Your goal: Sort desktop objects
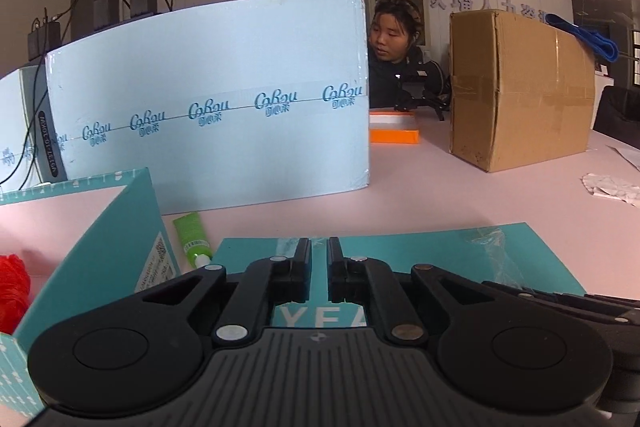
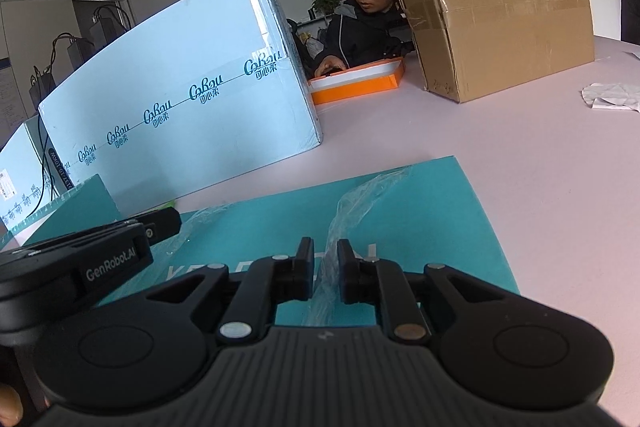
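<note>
Teal board lay flat under the left gripper, whose jaws stood nearly together with nothing visibly between them. Only this view showed the green tube just left of the fingers and a red mesh ball farther left. In the right wrist view, the right gripper pinched a strip of clear plastic wrap over the same board, with the left gripper beside it at left.

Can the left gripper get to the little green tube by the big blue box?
Probably yes. The green tube lies in the open on the table, just left of the left gripper, with nothing over it. Its jaws look nearly shut, so they'd need opening first.
</note>
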The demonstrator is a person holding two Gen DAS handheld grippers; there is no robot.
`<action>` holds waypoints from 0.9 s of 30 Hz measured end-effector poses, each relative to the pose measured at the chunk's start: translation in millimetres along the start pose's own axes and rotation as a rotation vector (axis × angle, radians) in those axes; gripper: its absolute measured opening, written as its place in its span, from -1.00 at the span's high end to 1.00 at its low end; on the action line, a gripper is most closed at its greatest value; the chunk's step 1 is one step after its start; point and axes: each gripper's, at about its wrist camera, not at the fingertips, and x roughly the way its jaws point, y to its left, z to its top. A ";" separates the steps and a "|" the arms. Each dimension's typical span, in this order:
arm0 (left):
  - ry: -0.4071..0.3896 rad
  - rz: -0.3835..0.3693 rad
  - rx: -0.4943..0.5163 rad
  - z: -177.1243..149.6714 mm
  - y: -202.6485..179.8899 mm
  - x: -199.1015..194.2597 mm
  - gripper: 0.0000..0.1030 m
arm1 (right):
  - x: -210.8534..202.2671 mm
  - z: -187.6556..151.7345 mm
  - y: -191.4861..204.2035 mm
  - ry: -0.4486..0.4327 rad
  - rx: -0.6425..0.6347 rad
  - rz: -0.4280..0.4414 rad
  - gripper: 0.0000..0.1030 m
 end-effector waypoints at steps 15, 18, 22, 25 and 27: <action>0.097 0.121 0.178 -18.7 -8.3 33.9 0.10 | -0.6 -4.5 3.5 -0.014 -0.032 0.021 0.32; 0.115 0.137 0.215 -18.9 -14.9 32.8 0.60 | -0.3 -5.0 4.2 -0.013 -0.035 0.041 0.18; 0.158 0.166 0.187 -16.2 -12.6 34.5 0.85 | 0.1 -4.7 5.4 -0.010 -0.044 0.048 0.12; 0.177 0.142 0.121 -12.1 -4.3 35.3 0.90 | 0.0 -4.5 4.6 -0.010 -0.040 0.052 0.12; 0.184 0.130 0.086 -11.0 0.5 36.0 0.92 | -0.3 -4.7 3.8 -0.012 -0.033 0.054 0.12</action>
